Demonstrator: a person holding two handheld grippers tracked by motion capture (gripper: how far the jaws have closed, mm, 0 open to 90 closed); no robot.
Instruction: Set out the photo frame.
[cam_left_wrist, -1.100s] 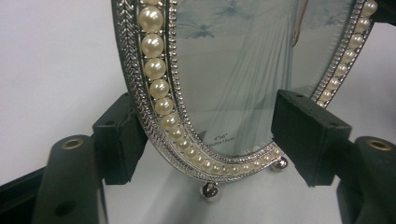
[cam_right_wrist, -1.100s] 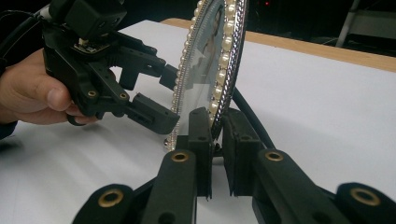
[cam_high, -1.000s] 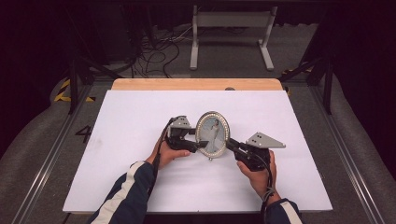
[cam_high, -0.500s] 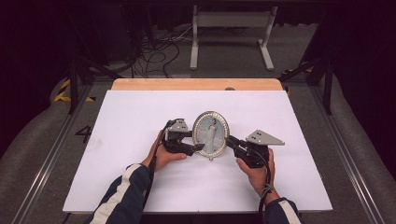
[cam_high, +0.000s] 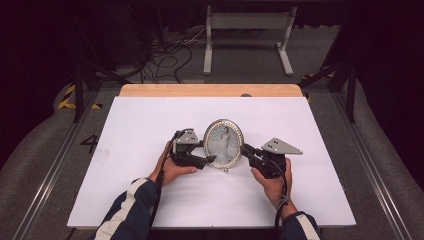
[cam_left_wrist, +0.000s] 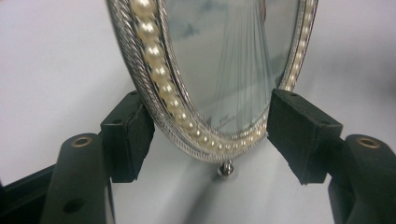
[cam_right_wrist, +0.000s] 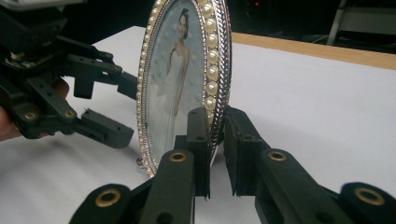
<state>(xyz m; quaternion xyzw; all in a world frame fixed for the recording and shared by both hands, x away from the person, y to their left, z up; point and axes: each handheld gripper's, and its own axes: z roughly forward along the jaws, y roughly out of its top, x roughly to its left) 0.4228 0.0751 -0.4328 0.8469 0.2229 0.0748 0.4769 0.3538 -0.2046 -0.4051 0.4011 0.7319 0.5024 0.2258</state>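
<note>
Your right gripper (cam_right_wrist: 215, 154) pinches the rim of the upright oval picture frame (cam_high: 223, 144) on the white table (cam_high: 130, 130). Your left gripper (cam_left_wrist: 210, 135), jaws just widened, straddles the frame's lower edge without pressing. Standing it looks nearly done; letting go remains.

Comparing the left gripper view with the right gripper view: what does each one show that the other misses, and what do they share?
The left gripper view shows the left gripper with its jaws open around the lower edge of the oval silver pearl-rimmed photo frame, plus its small ball foot. The right gripper view shows the right gripper clamped on the frame's rim, the portrait of a figure in a white dress and the table's wooden edge. Both show the frame and the white table surface.
</note>
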